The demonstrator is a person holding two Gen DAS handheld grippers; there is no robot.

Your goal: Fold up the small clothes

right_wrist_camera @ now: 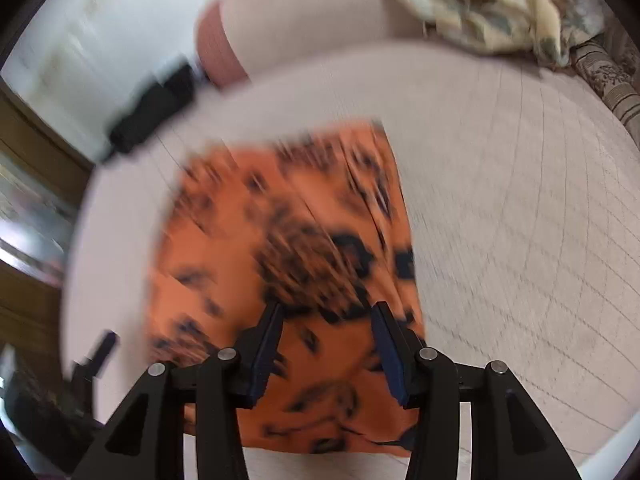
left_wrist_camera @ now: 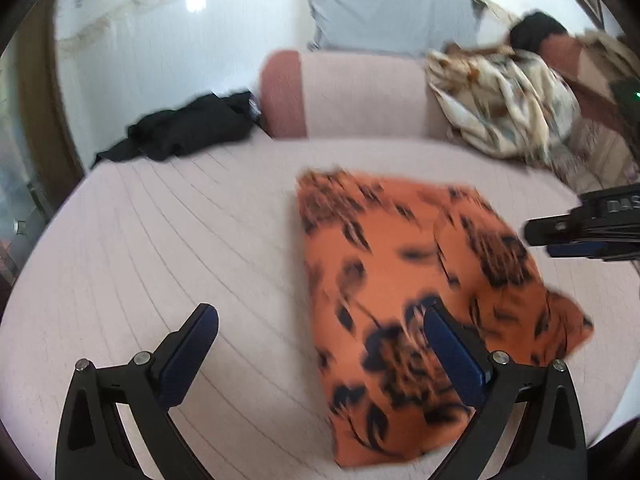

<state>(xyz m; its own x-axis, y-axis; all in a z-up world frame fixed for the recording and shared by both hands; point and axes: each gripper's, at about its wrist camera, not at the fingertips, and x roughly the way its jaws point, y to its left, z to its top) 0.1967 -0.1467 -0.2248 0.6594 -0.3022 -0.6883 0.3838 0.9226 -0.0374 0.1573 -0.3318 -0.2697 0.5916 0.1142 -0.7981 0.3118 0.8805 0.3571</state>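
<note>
Orange black-patterned garment (left_wrist_camera: 404,280) folded on pink bed (left_wrist_camera: 200,220), left tongs (left_wrist_camera: 320,344) spread wide, right tongs (right_wrist_camera: 326,336) parted, gripping nothing, "DAS" lettering.

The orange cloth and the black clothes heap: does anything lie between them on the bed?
No. In the left wrist view only bare pink sheet separates the orange cloth from the black heap.

Orange cloth (left_wrist_camera: 384,280) with black leaf and flower print, under and ahead of the right tongs (right_wrist_camera: 327,320), beside the left tongs (left_wrist_camera: 320,332). Black frames and dark blue pads (left_wrist_camera: 452,352) on both tongs. Pale pink, thinly lined bed cover (left_wrist_camera: 180,240) below. Plain black garment (left_wrist_camera: 188,128) far ahead left. Cream, rust and grey-blue patterned fabric (left_wrist_camera: 504,104) far ahead right. Pink bolster (left_wrist_camera: 352,96) with darker rose end.
</note>
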